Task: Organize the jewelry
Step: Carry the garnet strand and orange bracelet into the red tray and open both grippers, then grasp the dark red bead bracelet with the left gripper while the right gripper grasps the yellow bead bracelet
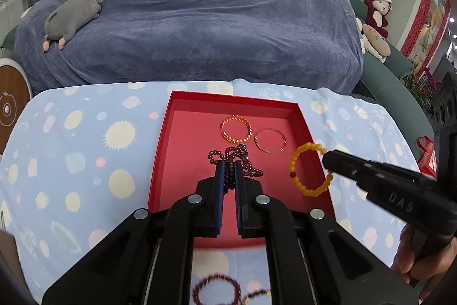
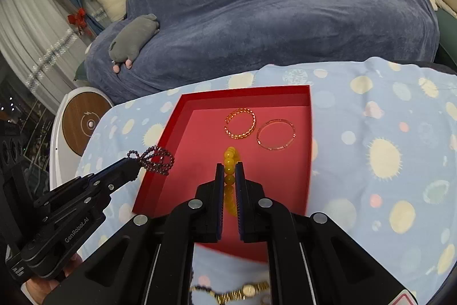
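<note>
A red tray (image 1: 182,116) (image 2: 297,96) lies on the blue spotted cloth. In it lie a twisted gold bangle (image 1: 236,129) (image 2: 240,123) and a thin rose-gold bangle (image 1: 270,140) (image 2: 276,134). My left gripper (image 1: 229,166) (image 2: 134,165) is shut on a dark garnet bead strand (image 1: 242,159) (image 2: 155,157) and holds it over the tray's left side. My right gripper (image 2: 230,167) (image 1: 328,159) is shut on a yellow bead bracelet (image 2: 230,159) (image 1: 302,173) and holds it over the tray's right side.
Near the front edge of the cloth lie a dark red bead bracelet (image 1: 217,290), a gold watch (image 2: 245,290) and other pieces, partly hidden by the grippers. A sofa under a blue blanket (image 1: 200,19) stands behind. A round wooden-topped device (image 2: 84,122) stands at the left.
</note>
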A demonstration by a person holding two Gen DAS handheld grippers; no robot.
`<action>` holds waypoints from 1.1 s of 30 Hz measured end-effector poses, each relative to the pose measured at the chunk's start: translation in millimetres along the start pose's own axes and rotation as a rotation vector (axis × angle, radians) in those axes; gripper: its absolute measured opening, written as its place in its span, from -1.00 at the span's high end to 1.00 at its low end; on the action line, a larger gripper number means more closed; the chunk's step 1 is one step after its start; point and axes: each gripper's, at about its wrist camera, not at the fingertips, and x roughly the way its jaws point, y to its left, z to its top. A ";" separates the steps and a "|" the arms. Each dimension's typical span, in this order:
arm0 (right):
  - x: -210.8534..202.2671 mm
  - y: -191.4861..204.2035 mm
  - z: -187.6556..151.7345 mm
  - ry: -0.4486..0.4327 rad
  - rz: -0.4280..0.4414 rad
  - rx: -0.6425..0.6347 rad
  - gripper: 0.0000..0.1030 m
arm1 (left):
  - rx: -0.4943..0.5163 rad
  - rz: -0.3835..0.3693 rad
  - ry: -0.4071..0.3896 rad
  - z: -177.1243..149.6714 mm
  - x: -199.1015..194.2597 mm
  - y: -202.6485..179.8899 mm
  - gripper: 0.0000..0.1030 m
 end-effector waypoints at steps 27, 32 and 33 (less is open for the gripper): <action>-28.3 -19.3 -88.8 0.039 -0.090 -0.005 0.47 | -0.073 0.105 0.050 -60.6 -2.3 37.3 0.08; -47.3 -26.2 -121.1 0.068 -0.109 0.013 0.47 | -0.089 0.103 0.061 -88.5 -24.4 34.2 0.07; -49.2 -27.2 -126.7 0.073 -0.111 0.017 0.47 | -0.087 0.104 0.065 -92.8 -26.7 32.5 0.05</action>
